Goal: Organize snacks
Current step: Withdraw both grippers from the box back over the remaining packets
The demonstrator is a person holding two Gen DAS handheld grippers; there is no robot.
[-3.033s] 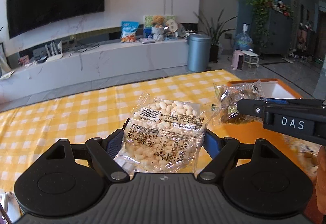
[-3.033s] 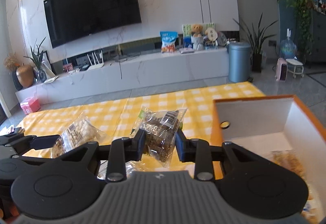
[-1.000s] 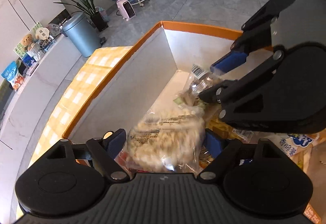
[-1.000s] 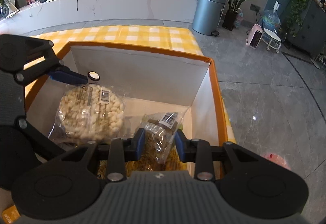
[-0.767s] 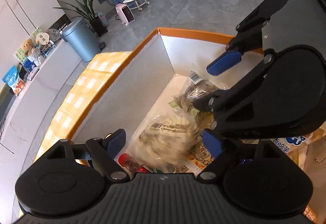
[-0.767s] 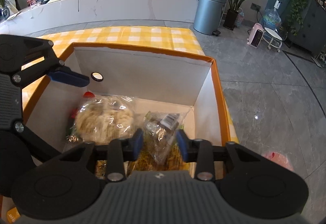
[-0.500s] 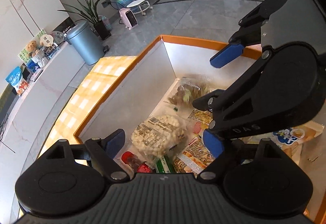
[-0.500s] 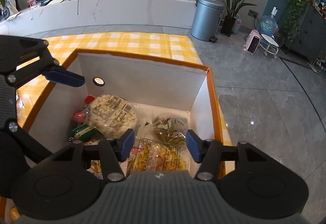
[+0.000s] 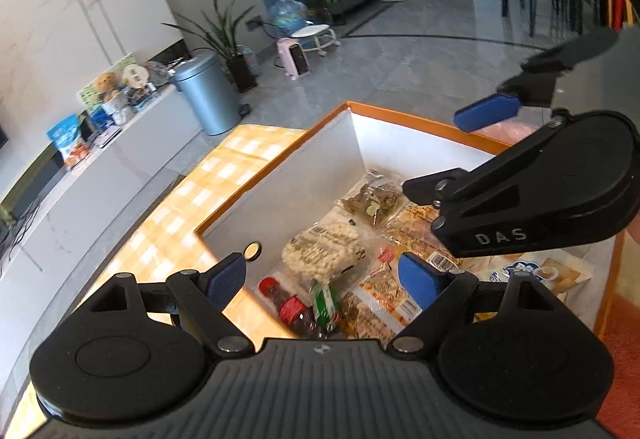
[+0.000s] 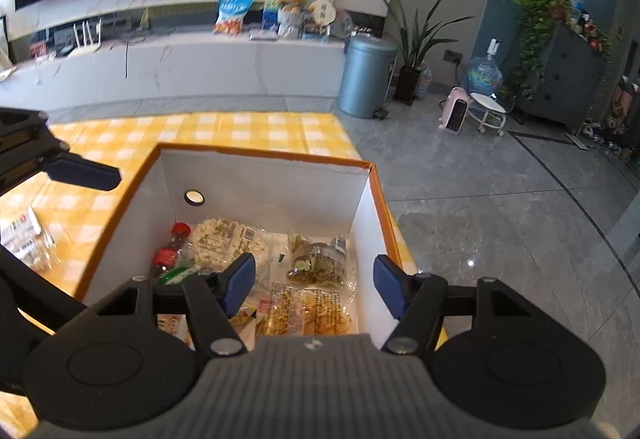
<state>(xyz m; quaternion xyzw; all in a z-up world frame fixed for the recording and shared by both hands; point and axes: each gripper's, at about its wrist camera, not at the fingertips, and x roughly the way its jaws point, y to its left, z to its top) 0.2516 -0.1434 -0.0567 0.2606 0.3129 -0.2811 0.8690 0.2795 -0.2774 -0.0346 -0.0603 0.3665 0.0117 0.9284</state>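
An orange-rimmed white box (image 9: 280, 175) (image 10: 264, 155) stands on the yellow checked table. Inside lie a clear bag of pale peanuts (image 9: 324, 251) (image 10: 228, 243), a clear bag of dark green snack (image 9: 372, 199) (image 10: 318, 263), a yellow snack pack (image 10: 308, 313) and a red-capped bottle (image 9: 288, 303) (image 10: 170, 249). My left gripper (image 9: 324, 279) is open and empty above the box's near-left end. My right gripper (image 10: 314, 283) is open and empty above the box's right side; it also shows in the left wrist view (image 9: 520, 199).
Another clear snack bag (image 10: 24, 239) lies on the yellow checked tablecloth (image 10: 248, 129) left of the box. The table edge drops to a grey tiled floor on the right. A white TV bench and a grey bin (image 10: 366, 75) stand beyond.
Both grippers let go of their bags over the box: the peanuts and the dark green snack now lie inside. Both grippers have opened and lifted higher above the box.
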